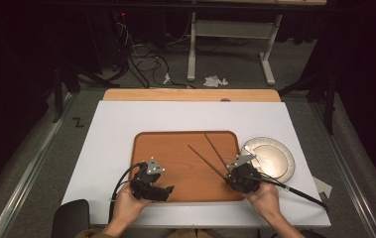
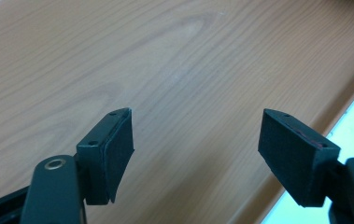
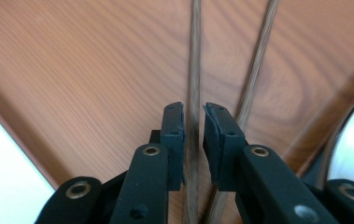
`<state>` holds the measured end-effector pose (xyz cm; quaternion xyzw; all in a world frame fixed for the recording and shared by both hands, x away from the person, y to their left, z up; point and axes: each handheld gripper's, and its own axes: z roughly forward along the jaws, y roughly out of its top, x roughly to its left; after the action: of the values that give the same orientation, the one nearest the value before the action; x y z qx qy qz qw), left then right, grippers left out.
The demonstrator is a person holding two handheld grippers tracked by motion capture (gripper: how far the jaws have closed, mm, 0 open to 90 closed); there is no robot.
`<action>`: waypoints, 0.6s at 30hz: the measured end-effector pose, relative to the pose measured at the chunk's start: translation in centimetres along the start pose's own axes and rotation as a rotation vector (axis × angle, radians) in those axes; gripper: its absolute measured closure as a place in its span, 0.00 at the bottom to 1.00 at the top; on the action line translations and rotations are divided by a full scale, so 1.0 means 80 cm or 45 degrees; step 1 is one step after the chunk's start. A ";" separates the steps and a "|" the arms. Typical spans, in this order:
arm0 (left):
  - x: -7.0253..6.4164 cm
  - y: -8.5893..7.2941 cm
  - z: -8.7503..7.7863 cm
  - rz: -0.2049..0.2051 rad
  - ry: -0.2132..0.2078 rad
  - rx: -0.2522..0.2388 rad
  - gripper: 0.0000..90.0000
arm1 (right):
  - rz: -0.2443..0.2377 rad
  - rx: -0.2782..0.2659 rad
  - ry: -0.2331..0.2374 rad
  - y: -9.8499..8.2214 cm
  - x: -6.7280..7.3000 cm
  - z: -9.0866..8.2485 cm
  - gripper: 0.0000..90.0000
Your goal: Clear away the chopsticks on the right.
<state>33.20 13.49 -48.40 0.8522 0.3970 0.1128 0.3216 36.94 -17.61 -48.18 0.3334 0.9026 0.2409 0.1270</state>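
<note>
A white tabletop point(image 1: 126, 124) with a wooden strip along its far edge stands in a dark room, with grey floor, tangled cables and a white frame behind it. On it lies a brown wooden tray point(image 1: 175, 148), a metal plate point(image 1: 280, 153) just beside its right edge, and two dark chopsticks point(image 1: 210, 153) resting on the tray, fanning apart toward the far side. The left gripper point(image 2: 195, 140) hovers over the tray's near left corner, jaws wide apart on nothing; the right gripper point(image 3: 193, 123), at the near right corner, has one chopstick between slightly parted pads, not pressing it.

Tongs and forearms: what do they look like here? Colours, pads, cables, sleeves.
Both tongs, left and right, are black, each topped by a grey three-cornered plate and trailing a black cable. The jaws end in dark blocky pads on arms with brass-ringed holes. The forearms are bare, no sleeves.
</note>
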 end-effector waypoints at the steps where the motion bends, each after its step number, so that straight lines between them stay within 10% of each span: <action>1: 0.000 0.000 0.000 -0.001 0.000 -0.001 0.30 | -0.014 -0.026 -0.005 0.000 0.000 -0.003 0.90; 10: 0.000 0.000 0.000 0.001 0.001 0.001 0.30 | -0.065 -0.015 0.071 -0.001 0.010 0.004 0.95; 18: -0.001 0.000 0.000 -0.001 -0.001 -0.001 0.30 | -0.052 0.025 -0.025 -0.002 0.000 0.009 0.94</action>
<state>33.14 13.48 -48.38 0.8520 0.3971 0.1124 0.3220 37.16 -17.46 -48.90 0.3186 0.9102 0.2261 0.1377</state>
